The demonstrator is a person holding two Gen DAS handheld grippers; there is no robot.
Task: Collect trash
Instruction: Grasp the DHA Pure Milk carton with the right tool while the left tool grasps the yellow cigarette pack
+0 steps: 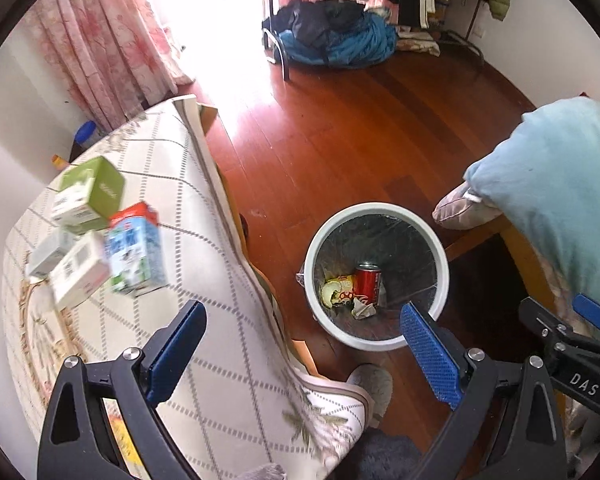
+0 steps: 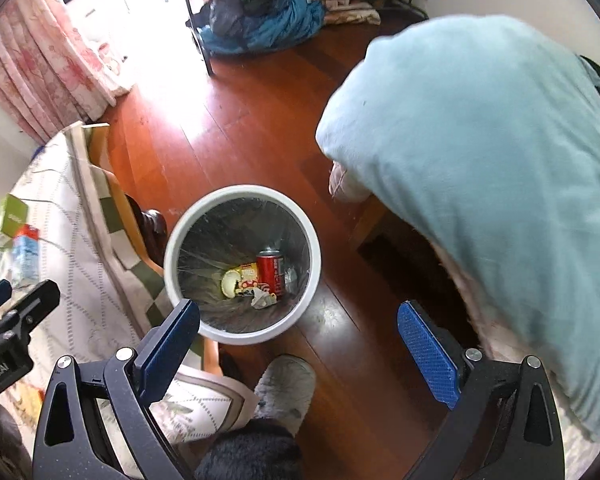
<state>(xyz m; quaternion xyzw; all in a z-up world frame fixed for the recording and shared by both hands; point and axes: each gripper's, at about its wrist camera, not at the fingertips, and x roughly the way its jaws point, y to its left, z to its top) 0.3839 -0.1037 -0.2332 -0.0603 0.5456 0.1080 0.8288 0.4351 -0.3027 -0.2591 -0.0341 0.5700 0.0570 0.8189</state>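
A white round trash bin (image 1: 440, 256) (image 2: 312, 240) with a dark liner stands on the wooden floor. Inside lie a red soda can (image 1: 367, 283) (image 2: 271, 270), a yellow snack wrapper (image 1: 338, 290) (image 2: 240, 280) and crumpled paper (image 1: 362, 310) (image 2: 263, 299). On the table (image 1: 204, 264) lie a blue-and-white milk carton (image 1: 134, 254) (image 2: 24, 254), a green box (image 1: 94, 192) (image 2: 14, 212) and white boxes (image 1: 78, 274). My left gripper (image 1: 302, 328) is open and empty over the table edge. My right gripper (image 2: 298, 328) is open and empty just above the bin's near rim.
A bed with a light blue blanket (image 1: 560, 200) (image 2: 480, 168) is on the right. My slippered foot (image 1: 374, 388) (image 2: 286, 388) stands near the bin. Pink curtains (image 1: 108, 52) and a clothes rack with a blue pile (image 1: 340, 40) are at the back.
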